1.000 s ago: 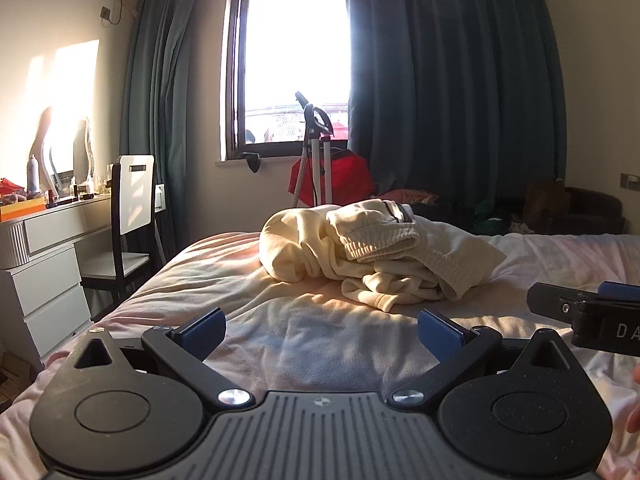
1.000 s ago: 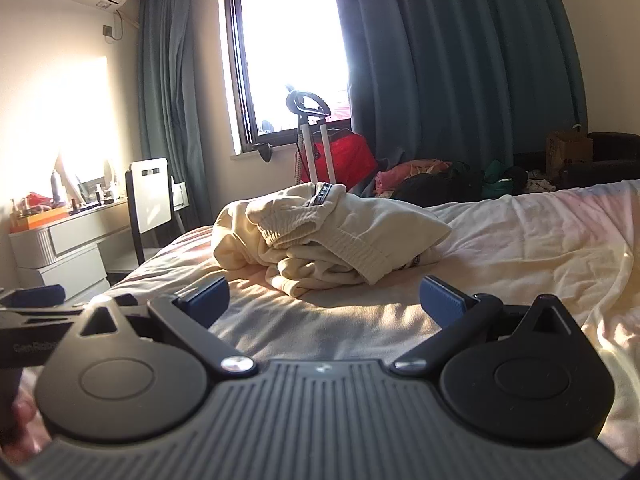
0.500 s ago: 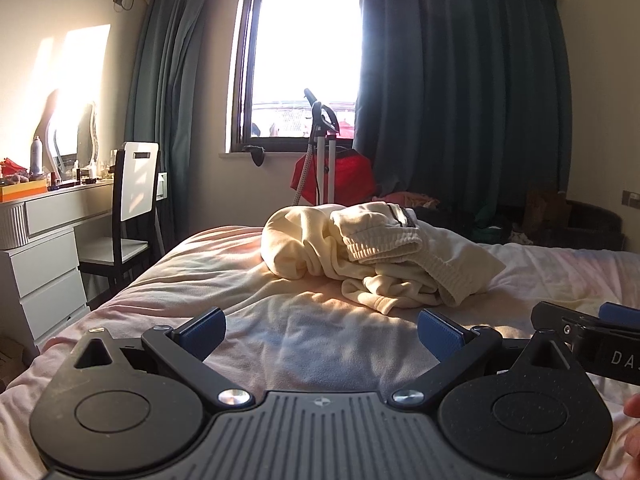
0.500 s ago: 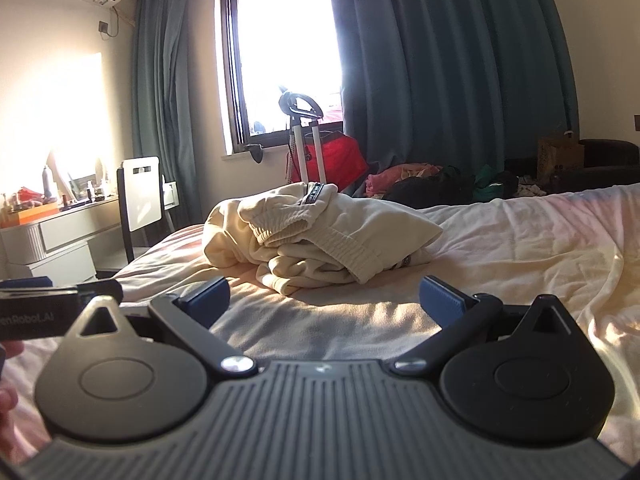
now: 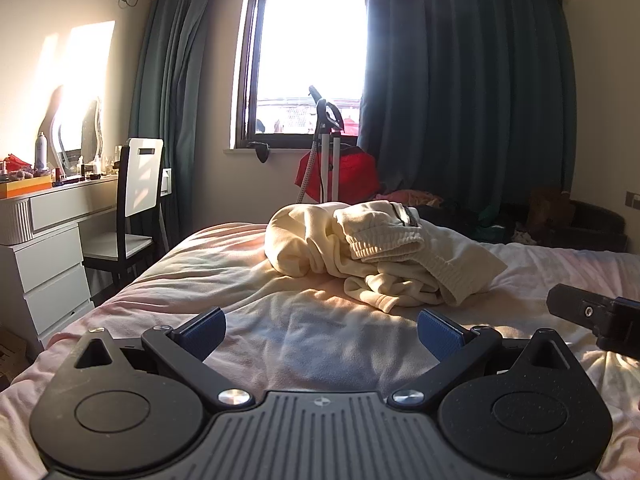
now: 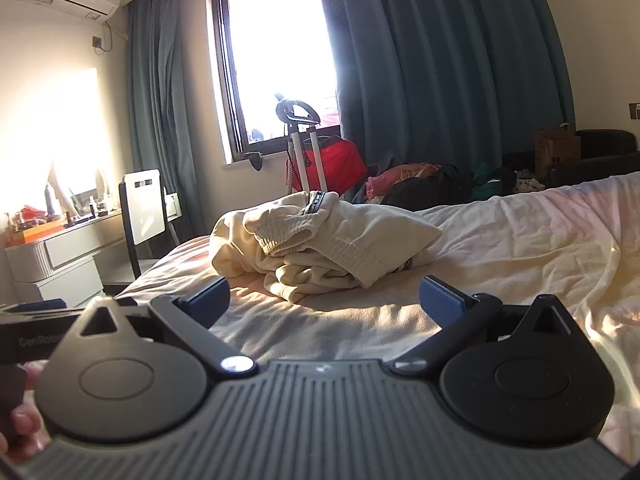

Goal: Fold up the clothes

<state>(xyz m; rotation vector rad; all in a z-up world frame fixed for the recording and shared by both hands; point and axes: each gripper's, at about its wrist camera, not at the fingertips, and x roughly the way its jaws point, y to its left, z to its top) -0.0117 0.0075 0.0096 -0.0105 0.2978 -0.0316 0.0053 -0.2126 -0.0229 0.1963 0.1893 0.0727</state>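
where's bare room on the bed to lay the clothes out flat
Bare sheet lies between the clothes and both open hand-held grippers, and across the bed right of the pile. The desk is crowded.

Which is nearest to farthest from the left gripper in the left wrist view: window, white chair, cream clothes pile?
1. Cream clothes pile, on the bed just ahead of the left gripper.
2. White chair, left, beside the bed.
3. Window, on the back wall.

Cream ribbed-knit cloth garment (image 5: 384, 256) lies on a matt, wrinkled bedsheet (image 5: 280, 332).
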